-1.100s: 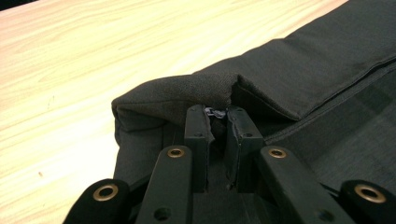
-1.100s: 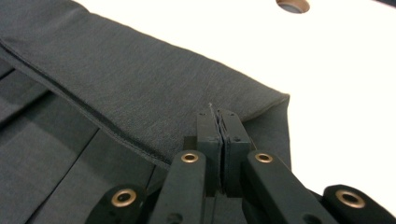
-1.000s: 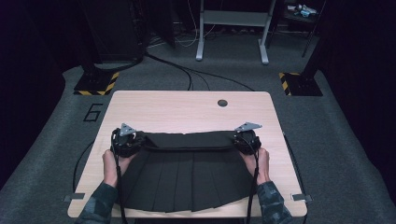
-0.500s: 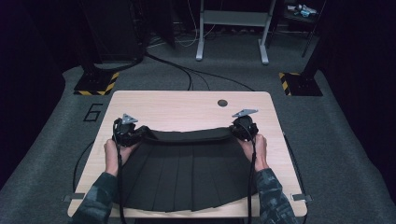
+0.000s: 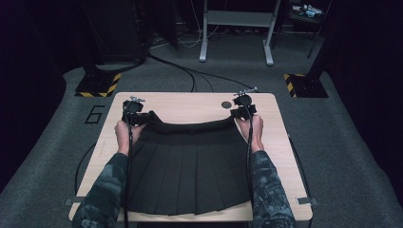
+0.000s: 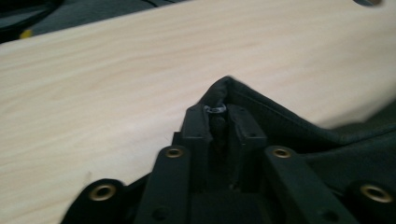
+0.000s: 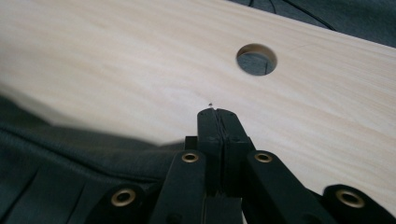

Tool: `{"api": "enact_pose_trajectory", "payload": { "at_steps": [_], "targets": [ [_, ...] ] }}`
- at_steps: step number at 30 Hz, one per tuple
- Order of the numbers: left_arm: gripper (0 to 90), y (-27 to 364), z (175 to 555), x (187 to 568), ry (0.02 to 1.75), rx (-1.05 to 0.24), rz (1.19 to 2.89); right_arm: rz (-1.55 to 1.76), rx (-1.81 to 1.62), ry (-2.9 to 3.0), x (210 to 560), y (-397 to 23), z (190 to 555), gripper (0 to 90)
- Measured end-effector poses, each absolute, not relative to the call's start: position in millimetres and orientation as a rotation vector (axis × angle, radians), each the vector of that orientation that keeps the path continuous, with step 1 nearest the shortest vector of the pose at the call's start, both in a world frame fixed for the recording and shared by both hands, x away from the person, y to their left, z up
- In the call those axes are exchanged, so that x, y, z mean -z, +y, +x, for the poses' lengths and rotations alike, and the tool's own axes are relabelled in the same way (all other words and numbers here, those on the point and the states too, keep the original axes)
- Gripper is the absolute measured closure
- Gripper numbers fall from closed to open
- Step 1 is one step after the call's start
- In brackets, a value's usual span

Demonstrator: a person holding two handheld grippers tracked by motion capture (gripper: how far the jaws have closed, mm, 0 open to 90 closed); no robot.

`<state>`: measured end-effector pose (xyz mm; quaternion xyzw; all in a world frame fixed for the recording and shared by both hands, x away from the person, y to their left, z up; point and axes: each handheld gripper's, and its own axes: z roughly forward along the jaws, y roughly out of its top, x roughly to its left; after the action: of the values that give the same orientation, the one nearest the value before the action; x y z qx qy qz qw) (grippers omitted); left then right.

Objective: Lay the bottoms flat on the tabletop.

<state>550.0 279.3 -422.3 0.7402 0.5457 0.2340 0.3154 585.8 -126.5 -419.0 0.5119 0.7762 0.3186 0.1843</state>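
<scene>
Both grippers, left (image 5: 134, 115) and right (image 5: 242, 110), pinch the black pleated skirt (image 5: 190, 166) waistband corners between them; spread flat on table (image 5: 190, 102), folding not begun.

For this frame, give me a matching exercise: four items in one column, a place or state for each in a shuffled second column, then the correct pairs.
Items:
1. left gripper
2. right gripper
3. round hole in the table
4. black pleated skirt

Places or states:
A. spread flat, hem at the table's near edge
B. shut on the skirt's waistband corner at the person's right
C. far side of the tabletop, just beyond the right gripper
D. shut on the waistband corner with a small metal ring

Pairs: 1-D, 2-B, 3-C, 4-A
</scene>
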Motion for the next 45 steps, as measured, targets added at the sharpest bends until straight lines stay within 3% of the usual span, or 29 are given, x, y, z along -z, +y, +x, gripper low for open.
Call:
{"api": "enact_pose_trajectory", "payload": {
  "at_steps": [2, 4, 9, 11, 15, 23, 30, 36, 45],
  "targets": [
    [56.7, 283.3, 556.0, 417.4, 1.497, -0.620, 1.893, 1.499, -0.930, 2.148, 416.4, -128.7, 593.2, 76.5],
    [42.7, 289.1, 557.5, 411.0, 1.522, -0.632, 1.860, 1.514, -0.955, 2.109, 412.9, -132.0, 593.5, 73.6],
    [22.7, 301.6, 547.5, 404.9, 1.504, -0.598, 1.875, 1.546, -0.961, 2.105, 411.5, -143.2, 586.5, 52.0],
    [20.4, 306.1, 537.9, 403.2, 1.484, -0.573, 1.889, 1.523, -0.979, 2.108, 411.9, -147.8, 578.5, 43.2],
    [20.0, 315.0, 510.0, 403.0, 1.421, -0.608, 1.951, 1.474, -0.972, 2.146, 417.1, -153.1, 554.7, 30.8],
    [21.7, 339.0, 440.2, 421.2, 1.373, -0.601, 1.953, 1.408, -0.978, 2.186, 437.6, -165.6, 495.7, 22.5],
    [32.1, 352.4, 374.5, 453.9, 1.358, -0.589, 1.994, 1.387, -0.978, 2.203, 463.4, -176.1, 450.3, 24.0],
    [46.3, 353.7, 330.4, 482.0, 1.349, -0.579, 2.004, 1.403, -0.966, 2.200, 481.6, -186.8, 424.8, 25.0],
    [45.3, 350.4, 291.3, 510.3, 1.333, -0.514, 2.101, 1.452, -0.960, 2.182, 497.1, -197.2, 398.8, 23.3]
  ]
}}
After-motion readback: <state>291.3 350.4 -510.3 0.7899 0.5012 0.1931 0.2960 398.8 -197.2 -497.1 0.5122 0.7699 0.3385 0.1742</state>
